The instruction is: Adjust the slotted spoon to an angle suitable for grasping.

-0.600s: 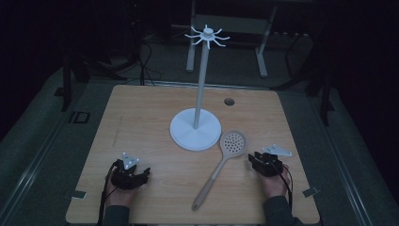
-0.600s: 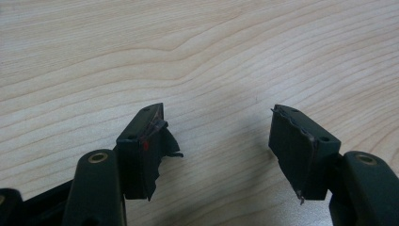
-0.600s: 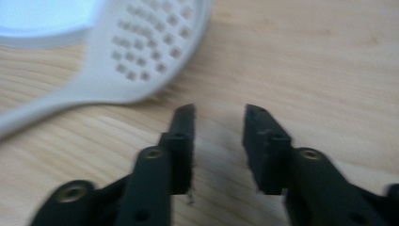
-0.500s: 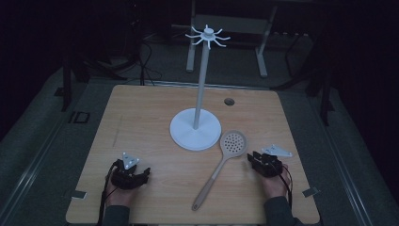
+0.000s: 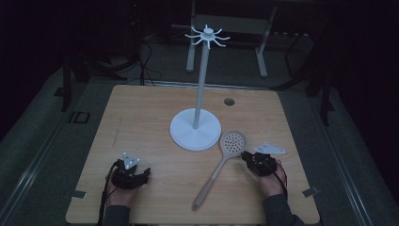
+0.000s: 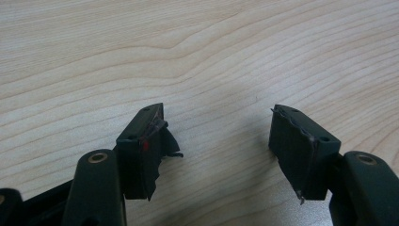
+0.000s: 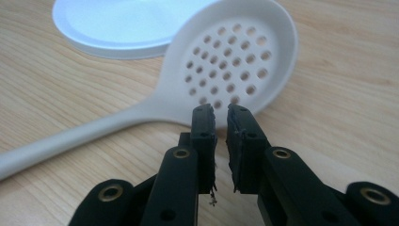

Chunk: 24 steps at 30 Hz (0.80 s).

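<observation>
Black rubber pads, frayed at their edges, line the left gripper (image 6: pixel 219 136), whose jaws stand wide apart over bare wood near the front left of the table (image 5: pixel 141 113); it holds nothing. The right gripper (image 7: pixel 221 117) sits with its jaws drawn nearly together, empty, its tips just short of the bowl of the slotted spoon (image 7: pixel 230 61). The spoon lies flat, bowl beside the base of the white hook stand (image 5: pixel 195 129) and handle running back toward the person. With so narrow a gap, a push forward would likely shove the bowl into the base instead of gripping it. A pinch on the thin rim could also slip, since the spoon lies flush against the wood.
</observation>
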Motion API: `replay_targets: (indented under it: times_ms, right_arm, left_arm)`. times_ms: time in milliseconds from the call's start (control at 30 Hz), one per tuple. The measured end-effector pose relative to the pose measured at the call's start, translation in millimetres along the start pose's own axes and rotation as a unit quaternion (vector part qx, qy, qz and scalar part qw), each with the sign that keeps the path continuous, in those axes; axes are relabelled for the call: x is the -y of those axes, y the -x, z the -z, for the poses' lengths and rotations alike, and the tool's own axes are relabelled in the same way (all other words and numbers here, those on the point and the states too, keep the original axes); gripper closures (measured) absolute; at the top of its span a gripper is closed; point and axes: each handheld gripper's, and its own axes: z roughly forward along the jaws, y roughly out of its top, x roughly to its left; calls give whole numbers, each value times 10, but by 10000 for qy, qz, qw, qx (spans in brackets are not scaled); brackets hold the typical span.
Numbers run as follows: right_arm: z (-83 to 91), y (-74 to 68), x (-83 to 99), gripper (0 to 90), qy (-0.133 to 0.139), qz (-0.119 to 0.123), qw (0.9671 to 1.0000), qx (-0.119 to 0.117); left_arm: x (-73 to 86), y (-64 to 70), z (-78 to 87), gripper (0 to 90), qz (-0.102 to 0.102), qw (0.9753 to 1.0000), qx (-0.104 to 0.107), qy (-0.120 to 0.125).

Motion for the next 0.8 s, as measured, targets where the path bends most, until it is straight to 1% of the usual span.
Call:
replay_targets:
  times_ms: [100,167,233,400,533,567,800]
  right_arm:
    - [-24,-37,-69,824,5,139,9999,-86]
    - [-49,-63,-119,865,0,237,9996,-128]
    - [-83,-85,-166,897,-11,266,9994,-214]
    - [-205,-157,-263,899,-79,430,9984,-349]
    - [-312,-213,-317,899,-129,485,9980,-389]
    - [-337,-231,-330,899,-159,474,9979,-408]
    - [-550,-337,-370,899,-384,630,9962,-454]
  left_arm:
    - [0,-2,1,370,6,10000,4,7]
    - [0,-2,2,370,7,10000,4,4]
    - [-1,-2,4,370,11,10000,7,17]
    - [-2,-7,6,370,20,10000,0,22]
    - [-3,-6,4,370,20,10000,2,26]
    - [-3,-6,4,370,19,10000,2,25]
    - [-3,-9,8,370,15,10000,5,28]
